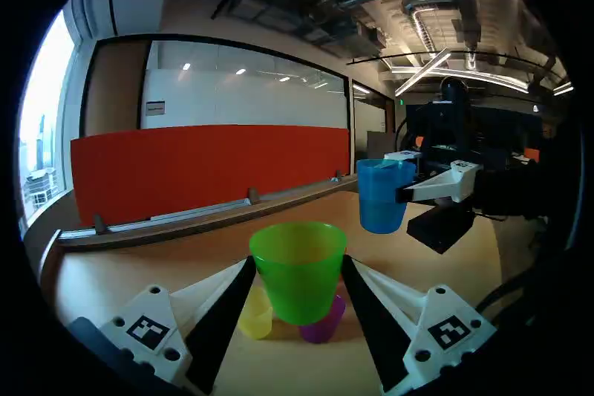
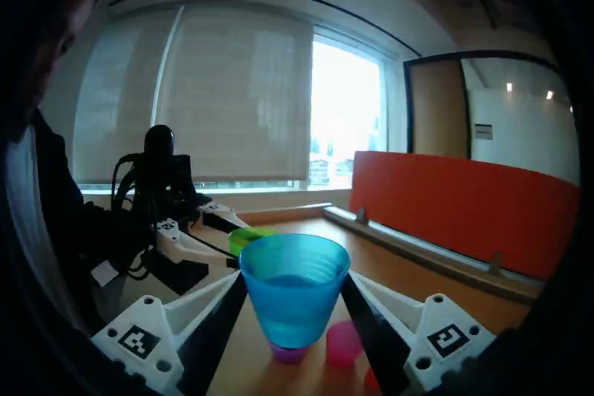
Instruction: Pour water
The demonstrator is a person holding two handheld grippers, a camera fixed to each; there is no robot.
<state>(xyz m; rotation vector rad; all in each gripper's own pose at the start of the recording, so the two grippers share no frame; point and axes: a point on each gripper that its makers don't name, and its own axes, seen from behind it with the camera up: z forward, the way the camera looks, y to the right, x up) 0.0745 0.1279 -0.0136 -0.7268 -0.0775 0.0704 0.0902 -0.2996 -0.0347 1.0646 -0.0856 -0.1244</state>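
Currently the blue cup (image 2: 295,299) is holding water and sitting upright, clamped between both fingers of the right gripper (image 2: 295,277) above the table (image 2: 393,262) — the left gripper (image 1: 298,266) is likewise squeezing the green cup (image 1: 298,288), hovering over a yellow cup (image 1: 256,314) and a purple cup (image 1: 324,328).

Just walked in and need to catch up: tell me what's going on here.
A person holds tongs in each hand. The left tongs grip a green cup, the right tongs a blue cup that seems to hold water. Both cups are upright, apart, above the table; nothing pours yet. A small yellow cup and a purple cup stand on the table beneath the green one.
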